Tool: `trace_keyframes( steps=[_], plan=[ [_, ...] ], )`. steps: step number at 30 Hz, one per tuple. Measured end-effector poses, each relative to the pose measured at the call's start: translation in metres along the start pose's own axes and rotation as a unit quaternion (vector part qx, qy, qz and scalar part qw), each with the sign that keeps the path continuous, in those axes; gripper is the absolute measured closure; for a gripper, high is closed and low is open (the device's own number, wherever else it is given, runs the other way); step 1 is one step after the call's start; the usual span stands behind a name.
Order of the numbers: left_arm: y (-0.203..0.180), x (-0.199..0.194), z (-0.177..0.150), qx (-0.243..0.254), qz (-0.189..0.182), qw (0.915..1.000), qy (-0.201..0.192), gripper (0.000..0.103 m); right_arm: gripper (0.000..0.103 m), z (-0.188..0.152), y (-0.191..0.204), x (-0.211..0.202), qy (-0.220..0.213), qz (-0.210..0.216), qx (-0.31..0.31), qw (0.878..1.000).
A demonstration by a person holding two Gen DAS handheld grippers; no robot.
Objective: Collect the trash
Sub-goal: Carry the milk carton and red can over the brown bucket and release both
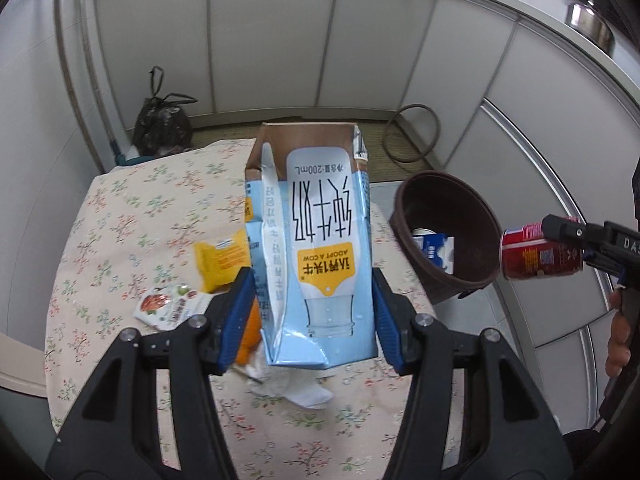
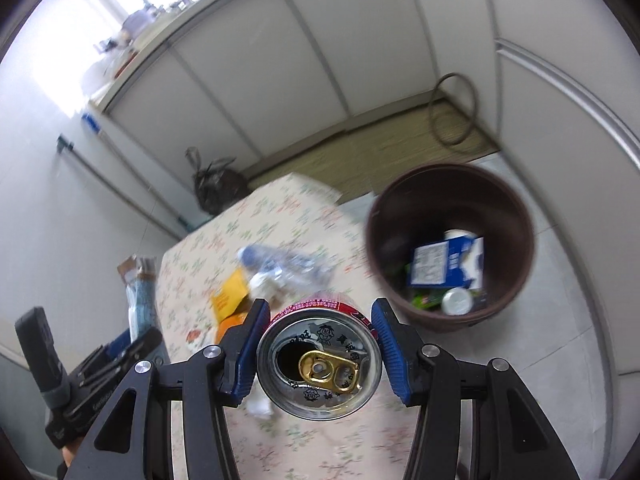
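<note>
The left gripper [image 1: 314, 312] clamps a pale blue milk carton [image 1: 310, 248] and the right gripper [image 2: 318, 354] clamps an opened red can [image 2: 318, 364], both lifted above the flowered table [image 1: 120, 216]. The brown bin [image 2: 450, 244] stands just beside the table, already holding trash. Best to carry each item fully over the bin's mouth, one at a time, before releasing.

The milk carton [image 1: 316, 248] hides part of the orange peel [image 1: 248, 334] and crumpled tissue [image 1: 296, 388] beneath it, while motion blur smears the clear plastic wrapper [image 2: 288, 266].
</note>
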State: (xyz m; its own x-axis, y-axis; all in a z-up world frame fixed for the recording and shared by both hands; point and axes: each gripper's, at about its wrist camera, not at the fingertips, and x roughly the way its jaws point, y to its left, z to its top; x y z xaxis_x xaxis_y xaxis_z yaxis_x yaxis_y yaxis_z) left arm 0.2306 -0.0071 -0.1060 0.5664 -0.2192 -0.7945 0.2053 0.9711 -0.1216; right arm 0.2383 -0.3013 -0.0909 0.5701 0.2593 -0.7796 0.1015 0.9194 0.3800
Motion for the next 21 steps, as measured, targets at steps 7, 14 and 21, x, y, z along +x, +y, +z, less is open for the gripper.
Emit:
trace_keyframes(
  steps=[7,14,21],
  plan=[
    [-0.056,0.016,0.005,0.034,-0.034,0.9988,-0.006,0.045,0.049,0.013,-0.058,-0.021,-0.032,-0.029,0.04,0.998],
    [-0.118,0.047,0.0,0.088,-0.073,0.9935,-0.002,0.045,0.049,0.024,-0.104,-0.009,-0.041,-0.06,0.065,0.995],
    [-0.165,0.101,0.008,0.112,-0.084,0.9899,0.025,0.045,0.049,0.03,-0.14,0.018,-0.032,-0.066,0.094,0.993]
  ],
)
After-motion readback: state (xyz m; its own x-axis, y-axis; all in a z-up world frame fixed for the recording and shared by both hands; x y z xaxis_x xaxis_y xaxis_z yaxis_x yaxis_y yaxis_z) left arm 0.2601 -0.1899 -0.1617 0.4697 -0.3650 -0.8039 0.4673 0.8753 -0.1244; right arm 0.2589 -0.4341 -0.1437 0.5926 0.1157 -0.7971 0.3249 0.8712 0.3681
